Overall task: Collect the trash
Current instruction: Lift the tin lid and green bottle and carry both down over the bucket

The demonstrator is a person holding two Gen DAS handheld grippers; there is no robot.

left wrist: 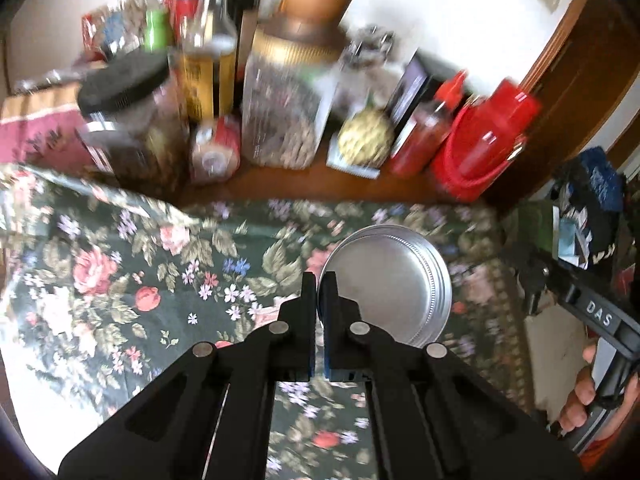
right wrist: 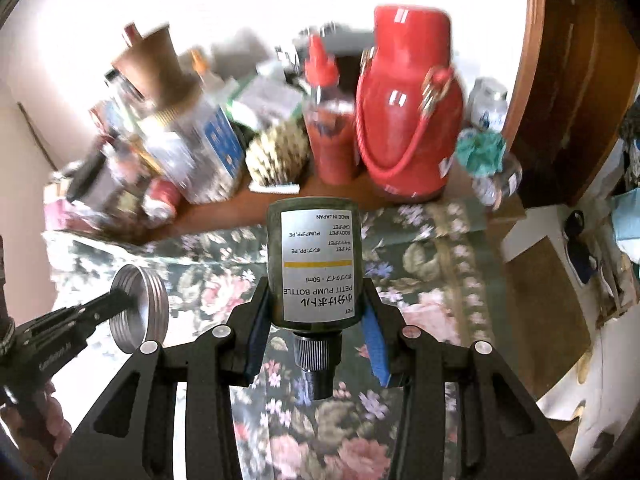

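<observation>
Two claws are each clenched on a piece of trash above the floral cloth (left wrist: 120, 272). The right claw (right wrist: 316, 312) grips a small dark green bottle (right wrist: 314, 264), cap down, its white label reading "PETIT PUMP BOTTLE", "50ml", "MADE IN JAPAN". The left claw (left wrist: 319, 284) pinches the rim of a round silver threaded lid (left wrist: 390, 284). Beyond, a red jug (right wrist: 408, 120) stands on the counter (left wrist: 280, 184).

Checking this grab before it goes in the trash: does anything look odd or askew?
Yes. The pump bottle sits upside down in the right gripper, pump end toward the camera, label inverted. Nothing looks spilled.
</observation>
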